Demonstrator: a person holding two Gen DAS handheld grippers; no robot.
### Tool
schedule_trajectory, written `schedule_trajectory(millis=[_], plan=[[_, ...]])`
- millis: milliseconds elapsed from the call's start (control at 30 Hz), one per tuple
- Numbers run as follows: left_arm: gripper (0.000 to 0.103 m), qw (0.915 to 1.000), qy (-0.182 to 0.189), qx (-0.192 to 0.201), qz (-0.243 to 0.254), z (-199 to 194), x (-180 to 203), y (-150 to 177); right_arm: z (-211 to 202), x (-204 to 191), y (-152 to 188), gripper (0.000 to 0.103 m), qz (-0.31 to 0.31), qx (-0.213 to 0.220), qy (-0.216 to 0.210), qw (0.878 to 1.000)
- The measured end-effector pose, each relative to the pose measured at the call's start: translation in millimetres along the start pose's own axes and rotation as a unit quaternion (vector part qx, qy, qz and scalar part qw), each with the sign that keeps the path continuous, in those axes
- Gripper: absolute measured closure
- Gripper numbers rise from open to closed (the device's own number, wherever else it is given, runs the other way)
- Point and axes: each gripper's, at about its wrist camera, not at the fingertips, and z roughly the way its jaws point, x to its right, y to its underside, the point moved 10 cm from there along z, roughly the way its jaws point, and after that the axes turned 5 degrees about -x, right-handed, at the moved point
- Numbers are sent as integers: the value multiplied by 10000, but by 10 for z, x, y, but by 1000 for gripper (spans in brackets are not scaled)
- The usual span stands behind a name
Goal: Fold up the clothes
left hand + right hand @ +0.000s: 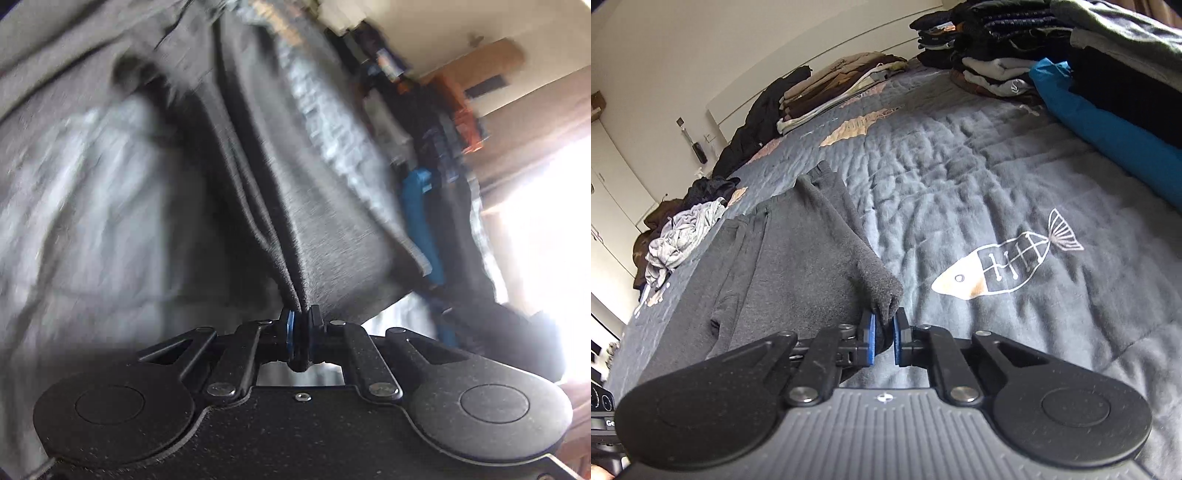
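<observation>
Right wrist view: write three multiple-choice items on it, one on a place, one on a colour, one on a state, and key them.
1. Where does the white-outlined fish-skeleton print lie relative to the dark grey knit garment?
A. to its right
B. to its left
C. beneath it

2. What colour is the folded item under the black stack at the right edge?
A. red
B. bright blue
C. yellow

3. How does the right hand-held gripper stand?
A. wide open, nothing between its pads
B. out of view
C. shut on the garment

Key: 1 A, the print sits on the grey quilted bedspread right of the garment; 2 B, the fabric is vivid blue; 3 C, a fold is pinched between the blue pads.
</observation>
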Motion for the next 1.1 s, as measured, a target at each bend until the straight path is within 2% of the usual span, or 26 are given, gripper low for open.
schedule_trajectory(millis=[67,167,233,300,400,433,500,633,767,900,1100], plan=[[92,9999,-89,-30,-73,23,-50,30,32,3,16,94,-162,-122,120,9997],[80,9999,-87,-100,36,-60,32,69,198,28,157,90,-531,-428,647,9956],[79,9996,-115,-149,208,-120,96,131,196,68,164,90,-715,-392,878,9928],[79,9979,-249,-161,583,-185,174,209,119,130,102,87,-575,-255,960,9934],[76,9961,-174,-19,863,-333,291,191,-53,234,-26,84,-330,48,1123,9931],[74,9956,-187,100,916,-391,308,152,-120,246,-65,83,-262,164,1114,9933],[63,9939,-257,387,998,-508,327,50,-252,237,-137,80,-124,408,1016,9939],[62,9933,-257,729,860,-726,284,-101,-305,-44,-199,64,-271,622,647,9956],[62,9868,-481,1139,1046,-956,271,-225,-170,-451,-154,56,-536,453,237,9973],[57,9725,-1135,1574,1290,-1167,139,-368,-38,-797,-173,50,-667,316,-32,9973],[54,9640,-1422,1757,1403,-1440,-81,-546,281,-1382,-400,47,-1373,266,-208,9899]])
